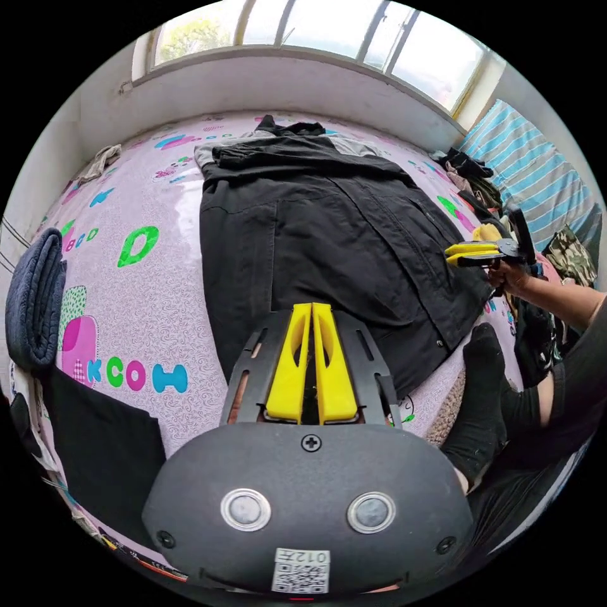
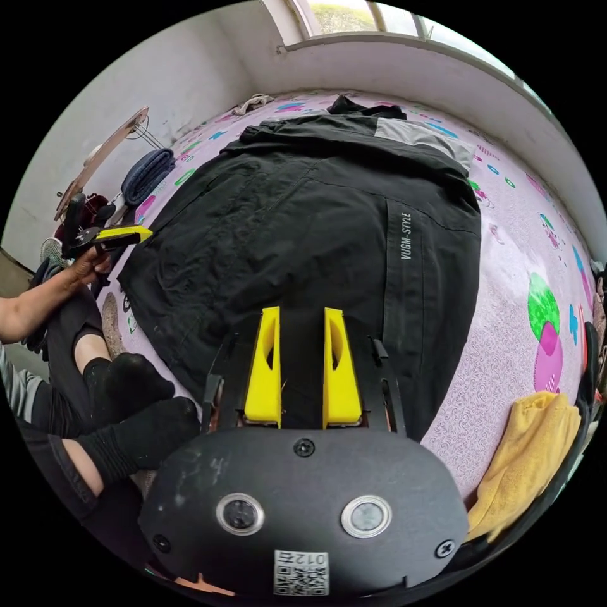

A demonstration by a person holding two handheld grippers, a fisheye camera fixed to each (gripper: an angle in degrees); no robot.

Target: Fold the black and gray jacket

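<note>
The black and gray fabric jacket (image 1: 329,246) lies spread flat on the pink patterned bed sheet (image 1: 145,297), its gray-trimmed collar toward the window-side edge and its hem at the near edge. The left gripper (image 1: 311,310) hovers over the hem with its yellow jaws pressed together, gripping nothing. The right gripper (image 2: 303,313) sits above the jacket's lower part, jaws parted and empty. A rolled dark blue towel (image 1: 35,303) rests at the sheet's side edge.
</note>
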